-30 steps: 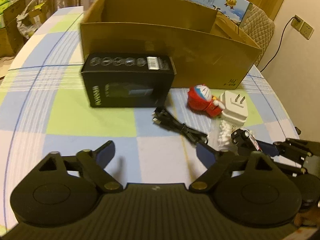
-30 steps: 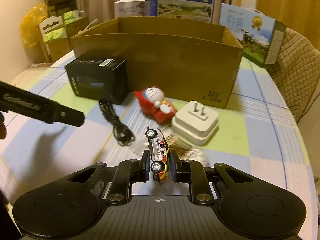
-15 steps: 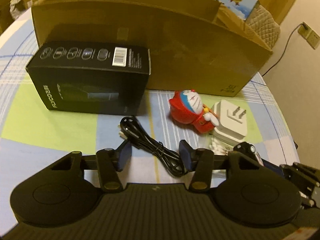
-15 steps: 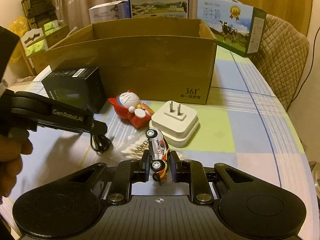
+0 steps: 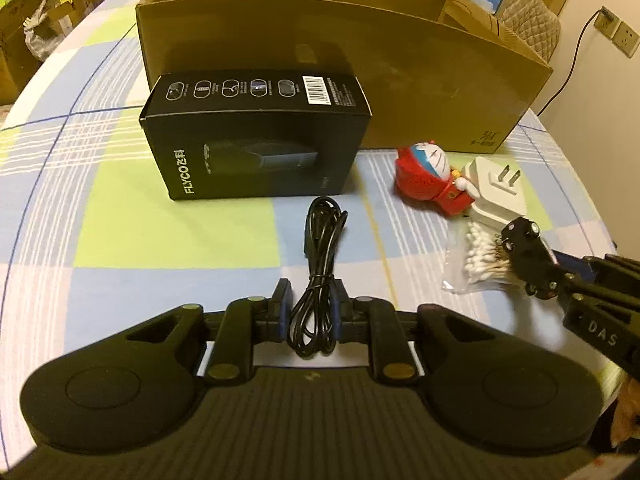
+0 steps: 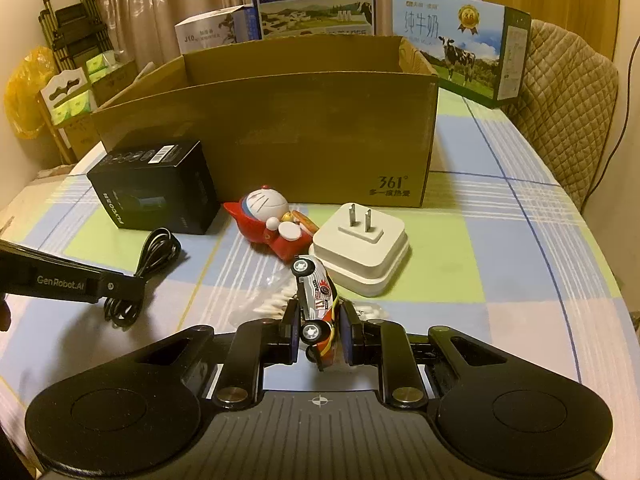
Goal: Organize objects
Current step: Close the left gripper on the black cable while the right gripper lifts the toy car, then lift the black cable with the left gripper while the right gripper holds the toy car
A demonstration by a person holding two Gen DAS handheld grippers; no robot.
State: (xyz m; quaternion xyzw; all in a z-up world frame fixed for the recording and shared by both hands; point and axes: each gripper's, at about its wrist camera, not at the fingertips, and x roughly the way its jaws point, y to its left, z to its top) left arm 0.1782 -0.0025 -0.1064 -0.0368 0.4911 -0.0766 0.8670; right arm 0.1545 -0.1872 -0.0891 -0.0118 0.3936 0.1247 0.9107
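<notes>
A coiled black cable (image 5: pixel 322 224) lies on the checked tablecloth, and its near end sits between the pads of my left gripper (image 5: pixel 310 300), whose jaws are closing and touch it on both sides. In the right wrist view the cable (image 6: pixel 156 252) lies beside the left gripper's finger (image 6: pixel 60 280). My right gripper (image 6: pixel 318 320) is shut on a small white and orange toy car (image 6: pixel 316 300), held nose up above a bag of cotton swabs (image 6: pixel 272 300). An open cardboard box (image 5: pixel 400 80) stands behind everything.
A black product box (image 5: pixel 256 152), a red cartoon cat figure (image 5: pixel 428 176) and a white plug adapter (image 5: pixel 496 192) lie in front of the cardboard box. Milk cartons (image 6: pixel 316 0) stand behind it. A padded chair (image 6: pixel 560 120) is at the right table edge.
My left gripper moved forward and down over the cable and its jaws went from wide to nearly closed around it. The right gripper kept its hold on the toy car, rolling slightly.
</notes>
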